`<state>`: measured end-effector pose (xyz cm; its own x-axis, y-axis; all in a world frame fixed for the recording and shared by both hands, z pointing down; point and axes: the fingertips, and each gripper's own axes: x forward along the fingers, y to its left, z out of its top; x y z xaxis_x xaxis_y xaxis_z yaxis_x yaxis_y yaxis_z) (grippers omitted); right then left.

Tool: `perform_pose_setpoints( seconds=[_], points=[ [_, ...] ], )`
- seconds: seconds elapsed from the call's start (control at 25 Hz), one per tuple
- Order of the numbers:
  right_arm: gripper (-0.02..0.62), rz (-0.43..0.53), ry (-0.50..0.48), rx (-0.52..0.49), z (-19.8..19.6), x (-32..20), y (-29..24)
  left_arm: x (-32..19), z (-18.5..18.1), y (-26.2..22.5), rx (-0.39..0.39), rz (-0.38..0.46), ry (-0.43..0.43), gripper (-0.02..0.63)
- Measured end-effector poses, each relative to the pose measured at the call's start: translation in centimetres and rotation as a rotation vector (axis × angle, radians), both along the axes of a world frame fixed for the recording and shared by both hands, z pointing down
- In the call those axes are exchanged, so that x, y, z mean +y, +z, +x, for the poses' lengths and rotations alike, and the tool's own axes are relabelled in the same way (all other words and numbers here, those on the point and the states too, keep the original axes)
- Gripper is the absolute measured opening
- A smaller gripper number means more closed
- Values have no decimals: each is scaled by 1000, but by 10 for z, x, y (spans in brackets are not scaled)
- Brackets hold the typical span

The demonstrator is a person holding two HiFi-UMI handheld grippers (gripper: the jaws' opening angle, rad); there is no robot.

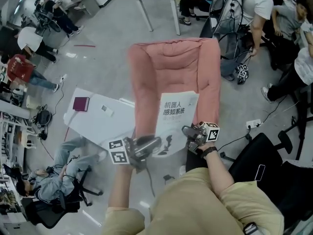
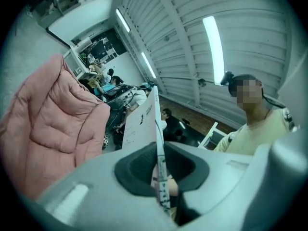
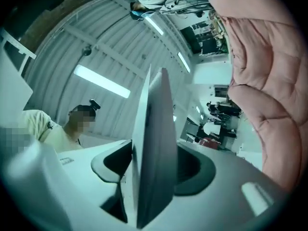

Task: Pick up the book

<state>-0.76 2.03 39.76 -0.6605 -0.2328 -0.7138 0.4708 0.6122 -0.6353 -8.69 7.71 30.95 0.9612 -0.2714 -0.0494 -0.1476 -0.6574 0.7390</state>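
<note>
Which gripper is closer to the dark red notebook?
Left. The left gripper grips the white book at its left edge, on the notebook side; the right gripper grips its right edge, farther off.

Pink chair [image 1: 146, 67] lies beneath the book [image 1: 178, 114]; white table [image 1: 93, 124] stands close left.

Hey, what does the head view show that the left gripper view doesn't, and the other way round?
Only the head view: the book's printed cover, the right gripper at its corner, a white table. Only the left gripper view: the ceiling light, the book's thin edge clamped between the left gripper's jaws. Both: the book, the pink cushion.
</note>
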Motion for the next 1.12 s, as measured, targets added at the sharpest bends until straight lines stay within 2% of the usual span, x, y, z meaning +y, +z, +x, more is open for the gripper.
perform_pose_setpoints(
  seconds=[0.04,0.12,0.2,0.32,0.6,0.84,1.0,1.12],
  points=[
    [241,22,-4,4,2,6,-9,5,-2,-2,7,2,-11,48],
    [223,49,-5,28,5,21,-20,17,-8,-2,25,3,-32,48],
    [131,68,2,69,7,39,-26,32,-15,-1,46,12,-47,48],
    [81,97,21,150,8,57,-40,47,-22,-3,78,41,-57,48],
    [51,180,127,258,17,102,-90,74,-29,-21,159,124,-49,46],
    [51,337,273,470,10,144,-139,98,-36,-54,181,285,16,46],
    [51,465,360,614,24,169,-160,109,-18,-67,172,421,38,46],
    [51,524,402,689,31,184,-173,120,-9,-79,174,486,49,46]
  ],
)
